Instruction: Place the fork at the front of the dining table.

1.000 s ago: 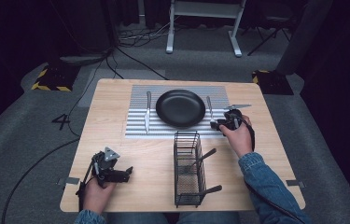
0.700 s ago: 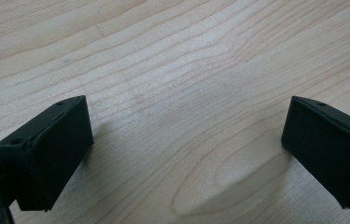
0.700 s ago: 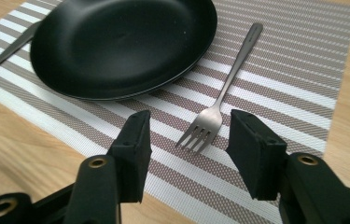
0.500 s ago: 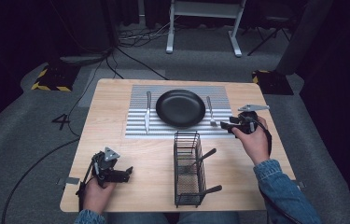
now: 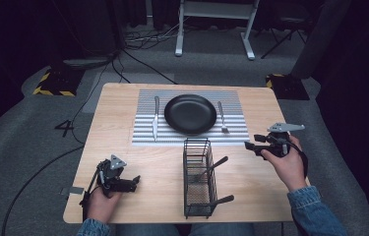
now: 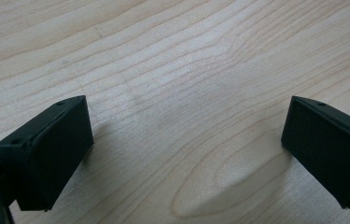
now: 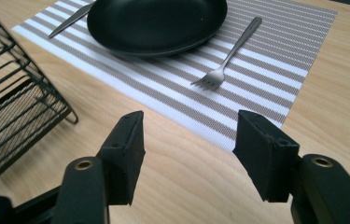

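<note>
A black plate (image 5: 190,114) sits on a striped placemat (image 5: 142,135), with a knife (image 5: 155,118) to its left and a fork (image 5: 222,118) to its right. My right gripper (image 5: 248,145) hovers over the table's right side, just off the mat's corner. Its jaws have just been opening and stand open with nothing between them. In the right gripper view the right gripper (image 7: 189,128) points toward the fork (image 7: 231,53) and plate (image 7: 156,21). My left gripper (image 5: 137,181) rests near the front left. The left gripper (image 6: 186,126) is open over bare wood.
A black wire basket (image 5: 198,177) stands at the front middle of the wooden table (image 5: 123,162), with two black-handled utensils (image 5: 216,164) sticking out to the right. It lies between the two grippers. In the right gripper view the basket (image 7: 9,107) is close on the left.
My right gripper has drawn back from the fork, moving right and toward the person, off the placemat, and its jaws have spread. The fork stays beside the plate. The left gripper has not moved.
</note>
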Demonstrator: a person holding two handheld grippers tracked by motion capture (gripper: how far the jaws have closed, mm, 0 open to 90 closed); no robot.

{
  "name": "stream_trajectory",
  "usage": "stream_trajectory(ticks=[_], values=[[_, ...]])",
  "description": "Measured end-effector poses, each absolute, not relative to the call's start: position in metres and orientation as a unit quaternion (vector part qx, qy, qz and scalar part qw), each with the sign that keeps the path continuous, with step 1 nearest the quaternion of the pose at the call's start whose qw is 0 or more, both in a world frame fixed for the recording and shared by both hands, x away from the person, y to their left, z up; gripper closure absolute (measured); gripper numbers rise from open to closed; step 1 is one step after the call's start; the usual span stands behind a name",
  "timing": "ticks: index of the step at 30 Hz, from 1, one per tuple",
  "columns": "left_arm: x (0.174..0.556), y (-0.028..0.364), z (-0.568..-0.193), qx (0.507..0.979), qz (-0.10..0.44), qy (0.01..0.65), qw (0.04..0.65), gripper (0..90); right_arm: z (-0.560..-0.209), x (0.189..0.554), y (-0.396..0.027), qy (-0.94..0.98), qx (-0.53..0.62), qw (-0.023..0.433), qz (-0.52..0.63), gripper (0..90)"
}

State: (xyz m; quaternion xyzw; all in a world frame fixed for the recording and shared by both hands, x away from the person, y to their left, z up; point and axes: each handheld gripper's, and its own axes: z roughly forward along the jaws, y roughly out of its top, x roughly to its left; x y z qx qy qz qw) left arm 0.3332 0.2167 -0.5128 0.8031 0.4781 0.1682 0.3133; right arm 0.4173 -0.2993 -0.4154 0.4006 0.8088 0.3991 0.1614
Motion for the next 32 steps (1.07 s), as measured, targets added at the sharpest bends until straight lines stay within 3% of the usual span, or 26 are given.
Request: stream_trajectory(ticks=[9,21,25,28,32], values=[[0.333,0.217,-0.513,0.803,0.168,0.478,0.313,2.1,-0.431,0.394,-0.313,0.808,0.404,0.155,0.4,40.6],[0.333,0.217,-0.513,0.803,0.168,0.478,0.313,2.2,-0.481,0.376,-0.328,0.811,0.419,0.165,0.374,33.9],[0.333,0.217,-0.513,0.803,0.168,0.478,0.313,2.2,-0.494,0.372,-0.329,0.817,0.414,0.17,0.364,27.4],[0.333,0.217,-0.513,0.803,0.168,0.478,0.313,2.1,-0.504,0.369,-0.328,0.833,0.4,0.171,0.342,15.3],[0.333,0.217,-0.513,0.803,0.168,0.478,0.313,2.1,-0.509,0.368,-0.325,0.823,0.407,0.181,0.351,9.6]])
